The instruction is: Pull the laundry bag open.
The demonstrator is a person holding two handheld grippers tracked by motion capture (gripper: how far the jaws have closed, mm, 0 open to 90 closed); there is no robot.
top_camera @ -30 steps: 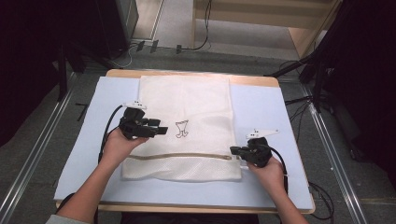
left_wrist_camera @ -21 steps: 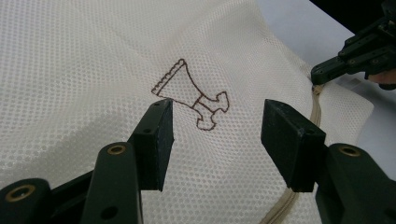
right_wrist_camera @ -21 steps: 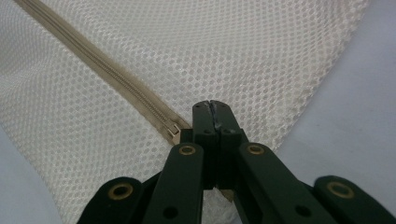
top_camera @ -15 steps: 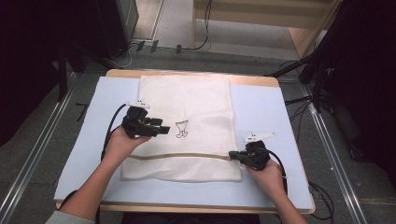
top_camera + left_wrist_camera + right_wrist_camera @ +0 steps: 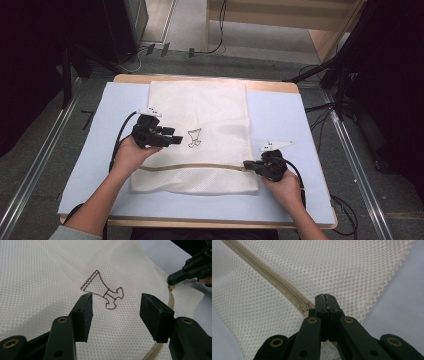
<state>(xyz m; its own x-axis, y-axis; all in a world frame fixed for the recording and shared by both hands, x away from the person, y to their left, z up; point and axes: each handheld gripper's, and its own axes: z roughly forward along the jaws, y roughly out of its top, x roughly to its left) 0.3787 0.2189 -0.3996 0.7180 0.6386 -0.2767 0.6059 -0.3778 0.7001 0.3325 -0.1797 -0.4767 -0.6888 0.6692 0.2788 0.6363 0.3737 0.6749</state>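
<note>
Plainly zip work on a laundry sack. Looking down from the high view: finds a white mesh bag (image 5: pixel 215 110) spread flat along the middle of a pale blue mat (image 5: pixel 280 115) on the table (image 5: pixel 200 78), with a beige zip (image 5: pixel 195 168) running across its near end. Finds the left gripper (image 5: pixel 176 140) over the bag's left half, just beside a small brown stitched motif (image 5: pixel 194 138), pads apart and gripping nothing. Finds the right gripper (image 5: pixel 247 164) at the zip's right-hand end, near the bag's right edge, too small there to judge its bite. Turning to the left gripper view: shows the left gripper (image 5: pixel 116 312) with both pads wide apart, framing the motif (image 5: pixel 103 290) over the mesh, contact with the cloth not judgeable. Shows, farther off, the right gripper (image 5: pixel 172 280) with its tip at the end of the zip (image 5: pixel 171 302). Turning to the right gripper view: shows the right gripper (image 5: pixel 326 298) pressed together right beside the zip slider (image 5: pixel 305 308), most likely pinching the pull tab hidden between the pads, with the zip (image 5: pixel 262 271) looking closed along its visible length. Judged as the step of taking hold of the pull at one end of its run. Next move probably calls for setting the left pads down on the mesh to anchor it, then drawing the slider straight and low along the zip line toward the left, without lifting or bunching the cloth.
</note>
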